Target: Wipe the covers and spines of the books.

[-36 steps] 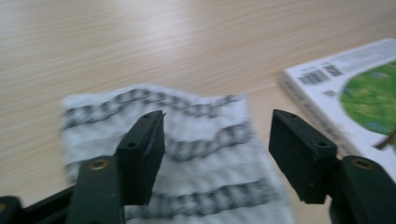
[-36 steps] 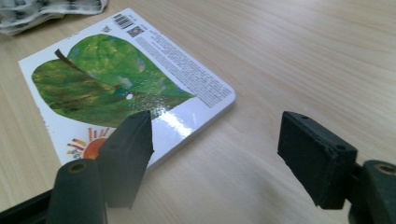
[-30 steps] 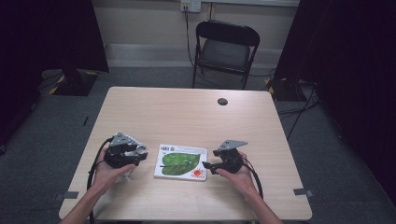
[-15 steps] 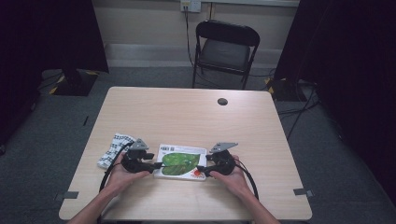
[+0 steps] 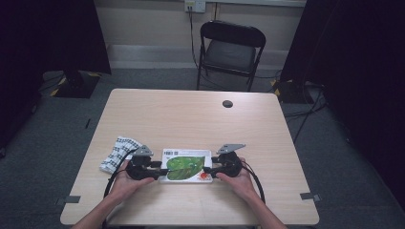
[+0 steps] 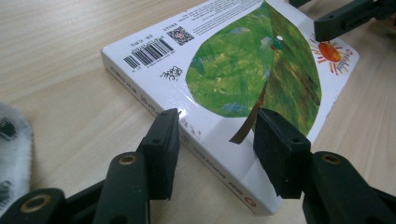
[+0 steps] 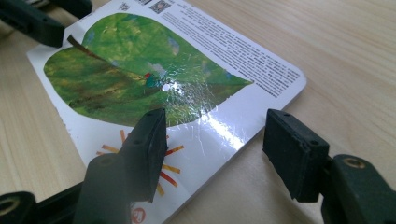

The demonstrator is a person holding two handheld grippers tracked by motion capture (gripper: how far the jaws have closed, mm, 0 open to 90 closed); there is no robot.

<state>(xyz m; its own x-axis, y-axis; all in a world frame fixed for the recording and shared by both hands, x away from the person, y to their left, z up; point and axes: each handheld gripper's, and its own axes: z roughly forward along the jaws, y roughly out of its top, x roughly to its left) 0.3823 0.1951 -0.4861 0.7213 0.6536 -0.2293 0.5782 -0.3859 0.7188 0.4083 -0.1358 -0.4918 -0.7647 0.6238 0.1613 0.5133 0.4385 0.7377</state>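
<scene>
In the left gripper view, the book loses its far corner to the top edge, and its near corner sits hidden behind the right-hand jaw of the left gripper. The spine lettering is too slanted to read. The checked cloth is a blur cut off at the left edge. In the right gripper view, the book's top and bottom run out of frame, its small print is illegible, and the right gripper covers part of the sun drawing. In the high view, both forearms are cropped at the bottom.
</scene>
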